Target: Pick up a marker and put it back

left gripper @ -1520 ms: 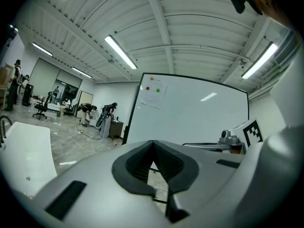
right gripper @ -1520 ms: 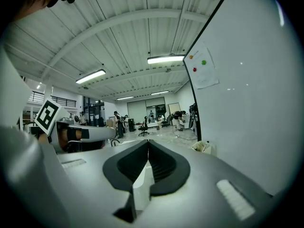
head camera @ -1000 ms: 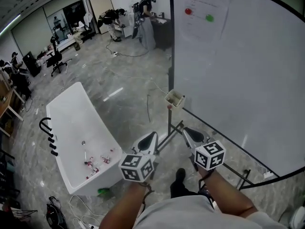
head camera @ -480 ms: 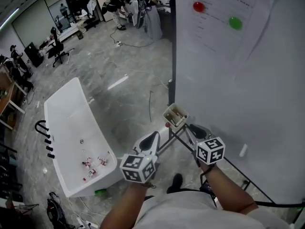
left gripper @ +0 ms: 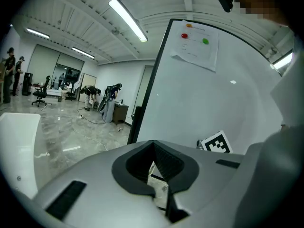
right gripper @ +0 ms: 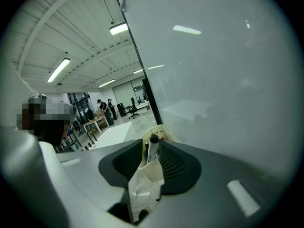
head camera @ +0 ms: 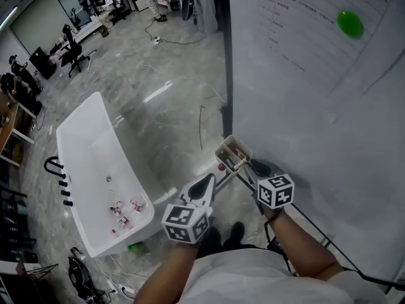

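A cream marker holder (head camera: 231,154) hangs at the whiteboard's (head camera: 304,106) lower left corner. My right gripper (head camera: 252,168) points at it from just below, nearly touching. In the right gripper view a black-capped marker (right gripper: 153,150) stands upright in the holder (right gripper: 153,172), and the right gripper (right gripper: 151,144) is open a little, its tips either side of the marker. I cannot tell whether they touch it. My left gripper (head camera: 205,182) hangs left of the board's stand, below the holder, shut and with nothing in it. Its jaws meet at the tip (left gripper: 153,146).
A white bathtub (head camera: 82,163) with small items inside lies on the grey floor to the left. The whiteboard's black frame (head camera: 226,75) runs up past the holder. Paper with red and green magnets (head camera: 349,24) hangs high on the board. People and desks stand far behind.
I have stepped closer to the board. Both grippers have risen toward the holder, and the right one now sits right beside it.
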